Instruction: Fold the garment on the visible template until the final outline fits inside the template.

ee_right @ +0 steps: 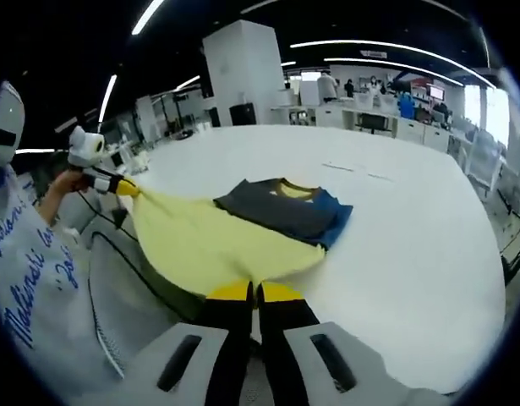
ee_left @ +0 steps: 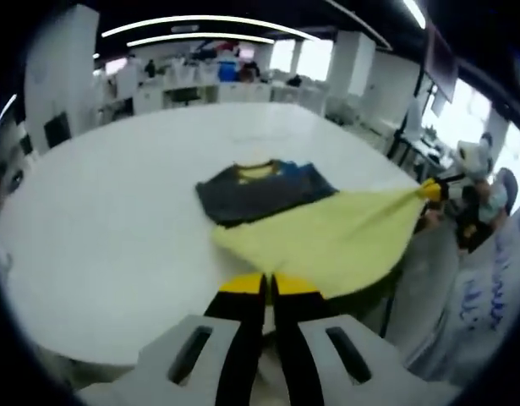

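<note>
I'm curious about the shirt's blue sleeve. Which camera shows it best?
The right gripper view: the blue sleeve of the dark grey and yellow fabric shirt lies unobstructed, facing the camera. The left gripper view shows the sleeve smaller and farther away.

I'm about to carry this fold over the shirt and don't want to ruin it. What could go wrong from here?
1. The yellow hem is stretched taut between the left gripper and the right gripper, overhanging the table edge; a slip at either corner may drop it off.
2. Pulling harder may drag the grey upper part, skewing it.
3. No template outline is discernible, so fit is hard to judge.
</note>
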